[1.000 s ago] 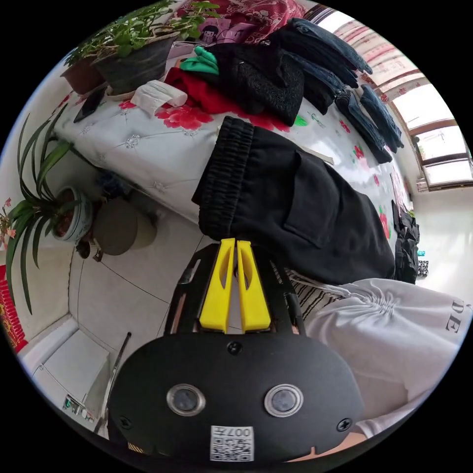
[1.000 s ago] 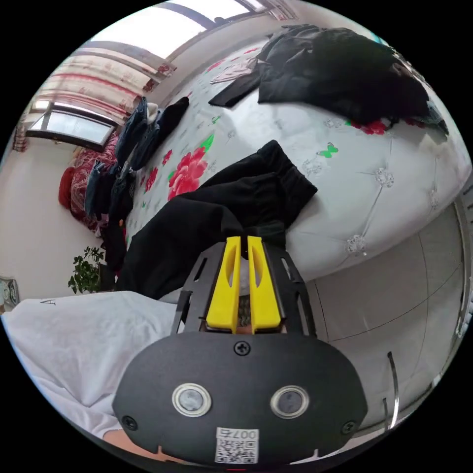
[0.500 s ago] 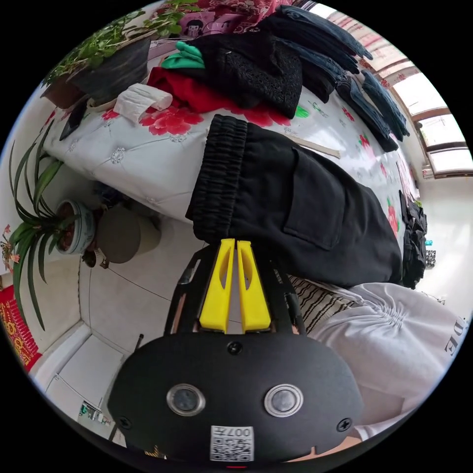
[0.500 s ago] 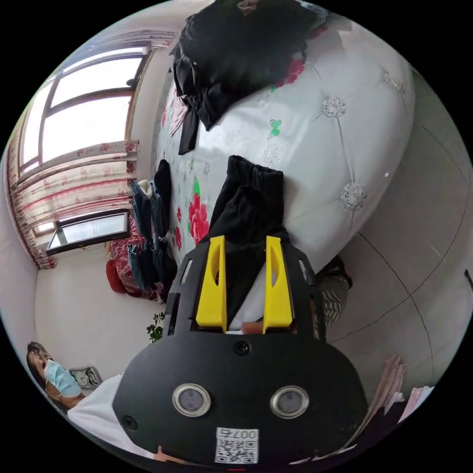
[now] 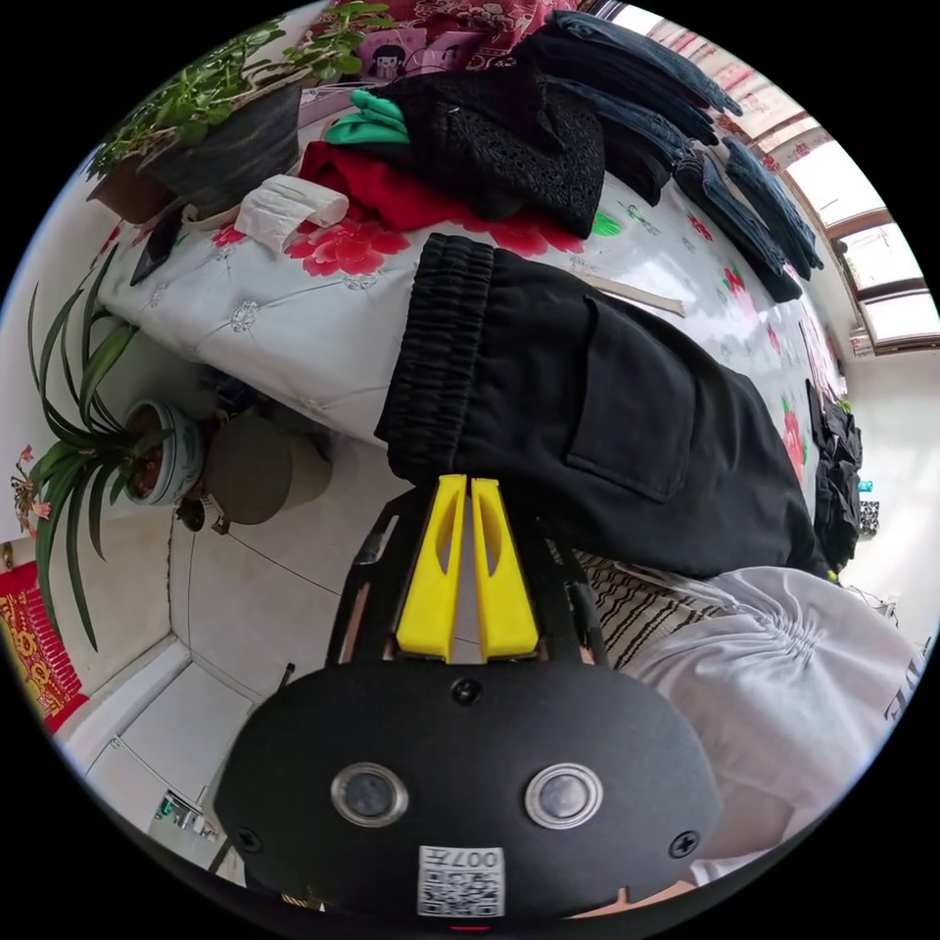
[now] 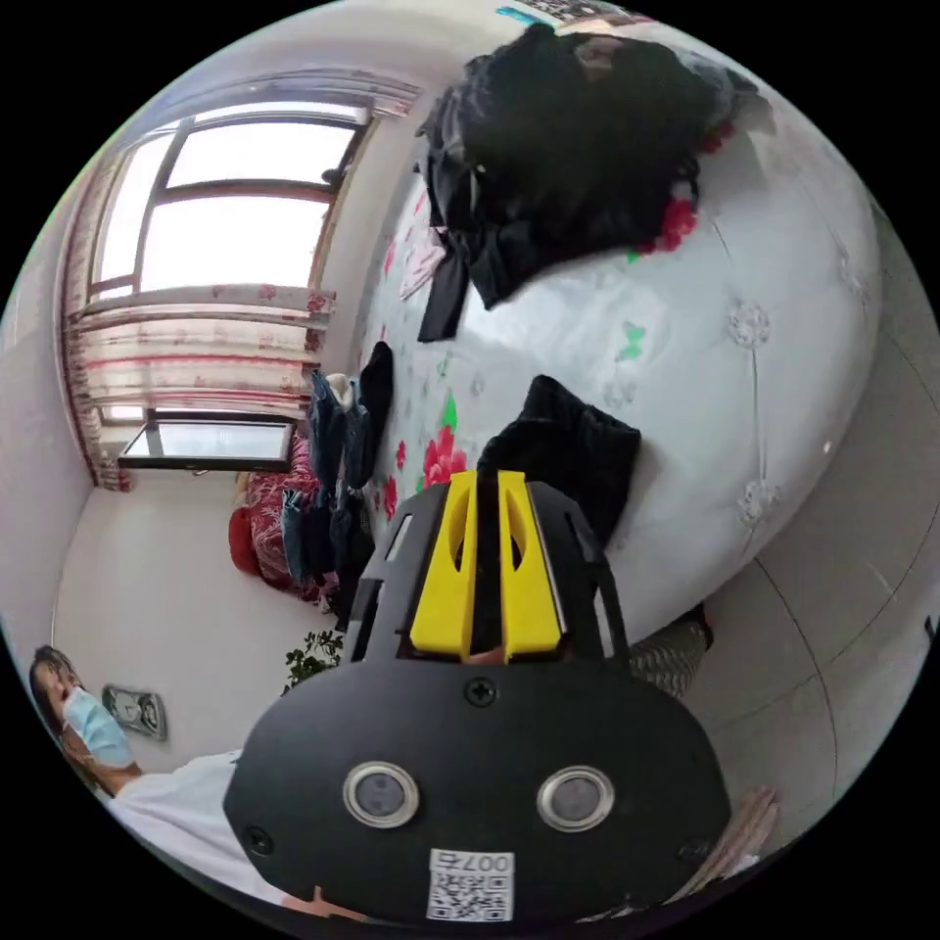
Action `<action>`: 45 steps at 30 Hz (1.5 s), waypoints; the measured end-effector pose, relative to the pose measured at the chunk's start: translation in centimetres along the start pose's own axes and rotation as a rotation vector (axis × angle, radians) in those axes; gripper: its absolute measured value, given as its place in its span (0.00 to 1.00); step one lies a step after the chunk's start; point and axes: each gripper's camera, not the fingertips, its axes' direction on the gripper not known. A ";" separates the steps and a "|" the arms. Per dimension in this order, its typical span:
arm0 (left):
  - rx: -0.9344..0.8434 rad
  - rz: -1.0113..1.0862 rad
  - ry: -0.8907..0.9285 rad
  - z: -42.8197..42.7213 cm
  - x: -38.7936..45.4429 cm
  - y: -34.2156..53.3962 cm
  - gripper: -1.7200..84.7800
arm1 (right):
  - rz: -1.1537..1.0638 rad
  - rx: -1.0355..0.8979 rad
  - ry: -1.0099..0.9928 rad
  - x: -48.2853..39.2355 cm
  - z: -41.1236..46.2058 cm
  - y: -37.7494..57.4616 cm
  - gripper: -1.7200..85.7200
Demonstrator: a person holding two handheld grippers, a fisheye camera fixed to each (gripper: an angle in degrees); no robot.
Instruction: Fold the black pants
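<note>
We saw the black elastic-waisted cotton pants (image 5: 587,411) lying across the edge of the white tufted bed with its red flower print (image 5: 294,313), the ribbed waistband hanging over the bed's side and a patch pocket facing up. In the left gripper view, the left yellow-jawed claw (image 5: 463,482) had its jaws drawn together at the waistband's lower corner, clenched on the pants' hem there. In the right gripper view, the right yellow-jawed claw (image 6: 487,478) had its jaws nearly together with dark cloth between them, gripping the bunched leg end of the pants (image 6: 568,446), which sat on the bed (image 6: 744,392) near its rounded edge.

Beyond the waistband we noted a red garment (image 5: 382,191), a black knitted garment (image 5: 499,147) and a row of folded dark denim pieces (image 5: 685,127), with a potted leafy plant (image 5: 225,108) at the bed's corner and a long-leaved plant in a ceramic pot (image 5: 147,460) on the tiled floor. A heap of black clothing (image 6: 578,147) lay at the far end of the bed in the right gripper view. The person's white top (image 5: 783,676) showed beside the left claw.
</note>
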 end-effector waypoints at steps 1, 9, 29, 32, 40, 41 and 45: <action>0.002 -0.003 -0.004 -0.2 -0.2 0.1 0.01 | -0.060 0.016 0.012 -1.5 -0.7 -0.5 0.07; 0.030 -0.037 -0.019 -0.7 -1.6 0.7 0.01 | -0.175 -0.043 0.283 -1.9 -0.6 -2.9 0.10; 0.381 -0.579 0.384 -3.9 -15.8 8.4 0.14 | 0.115 0.150 0.112 9.1 4.4 4.2 0.12; 0.382 -0.606 0.459 -2.2 -17.2 7.6 0.15 | 0.167 0.180 0.126 9.4 5.1 4.2 0.09; 0.324 -0.588 0.479 0.3 -20.4 4.1 0.18 | -0.366 -0.058 -0.065 -6.3 10.8 3.9 0.05; 0.321 -0.584 0.476 0.3 -20.6 3.9 0.18 | -0.547 -0.150 -0.074 -10.7 12.6 5.9 0.05; 0.318 -0.568 0.485 1.0 -22.1 3.1 0.18 | -1.067 -0.592 -0.084 -20.4 21.4 17.8 0.06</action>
